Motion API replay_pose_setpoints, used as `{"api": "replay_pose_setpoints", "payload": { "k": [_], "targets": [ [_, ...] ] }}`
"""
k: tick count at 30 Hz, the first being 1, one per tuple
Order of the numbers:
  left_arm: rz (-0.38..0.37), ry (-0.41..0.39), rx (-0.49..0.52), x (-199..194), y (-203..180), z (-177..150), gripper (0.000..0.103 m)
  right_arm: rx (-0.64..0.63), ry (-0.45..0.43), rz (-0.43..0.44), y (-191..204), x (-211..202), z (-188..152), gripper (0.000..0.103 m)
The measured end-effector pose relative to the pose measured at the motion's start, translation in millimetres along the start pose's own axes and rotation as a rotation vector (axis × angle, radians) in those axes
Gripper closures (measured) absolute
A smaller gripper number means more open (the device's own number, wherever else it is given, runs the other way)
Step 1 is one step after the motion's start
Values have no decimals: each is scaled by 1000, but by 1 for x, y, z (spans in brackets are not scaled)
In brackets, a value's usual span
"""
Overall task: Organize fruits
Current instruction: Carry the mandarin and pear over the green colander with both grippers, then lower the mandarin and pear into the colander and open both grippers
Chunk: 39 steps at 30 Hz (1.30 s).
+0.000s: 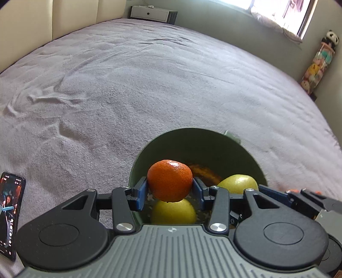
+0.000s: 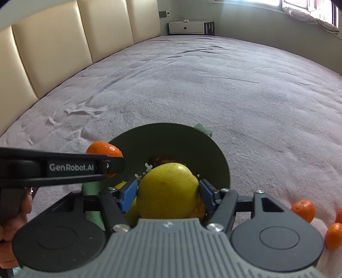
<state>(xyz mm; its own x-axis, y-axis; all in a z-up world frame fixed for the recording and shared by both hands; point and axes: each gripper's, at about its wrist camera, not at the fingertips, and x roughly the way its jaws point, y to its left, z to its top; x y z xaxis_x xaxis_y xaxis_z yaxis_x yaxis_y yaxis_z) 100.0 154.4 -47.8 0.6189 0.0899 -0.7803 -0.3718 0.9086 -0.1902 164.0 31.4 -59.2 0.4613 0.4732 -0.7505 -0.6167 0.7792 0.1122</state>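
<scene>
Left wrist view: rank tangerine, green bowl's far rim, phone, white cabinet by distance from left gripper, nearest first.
1. tangerine, clamped in the left gripper.
2. green bowl far rim, just ahead.
3. phone, off left on the bed; close call with the rim.
4. white cabinet, across the room.

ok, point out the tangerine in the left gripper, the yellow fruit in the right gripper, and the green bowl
tangerine (image 1: pixel 170 180), left wrist view, front skin.
yellow fruit (image 2: pixel 167 194), right wrist view, middle of its skin.
green bowl (image 2: pixel 171 141), right wrist view, far inner wall.
</scene>
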Motion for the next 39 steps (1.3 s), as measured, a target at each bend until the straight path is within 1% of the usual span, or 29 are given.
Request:
{"api": "replay_pose_setpoints", "payload": {
  "k": [3,7,10,14,25,26,27,30,34,36,38,39],
  "targets": [
    [6,6,11,8,-3,0,53,-15,6,-4,-1,10,0,42],
    [37,8,44,17,-8,-1,53,-37,-7,3,0,16,2,42],
    [39,9,46,22,-9,0,53,-74,-9,2,5,20,3,42],
    [45,17,26,28,-6,1,53,-109,-9,13,7,25,5,42],
    [32,34,-50,37,5,3,52,-170,-10,51,5,34,10,42],
    [33,32,-58,37,6,4,52,-169,-10,65,5,34,11,42],
    [41,35,-58,37,6,4,52,-158,-3,83,3,35,12,44],
    [42,36,-66,37,6,3,51,-123,10,110,-2,37,12,43],
    [52,43,-60,37,4,4,46,-125,19,106,-1,35,12,44],
    [43,47,-73,36,4,5,44,-111,27,104,-2,34,13,43],
    [31,43,-93,34,7,6,41,-98,21,91,-4,31,15,39],
    [34,41,-96,32,6,6,35,-92,18,86,-6,28,15,36]
  ]
}}
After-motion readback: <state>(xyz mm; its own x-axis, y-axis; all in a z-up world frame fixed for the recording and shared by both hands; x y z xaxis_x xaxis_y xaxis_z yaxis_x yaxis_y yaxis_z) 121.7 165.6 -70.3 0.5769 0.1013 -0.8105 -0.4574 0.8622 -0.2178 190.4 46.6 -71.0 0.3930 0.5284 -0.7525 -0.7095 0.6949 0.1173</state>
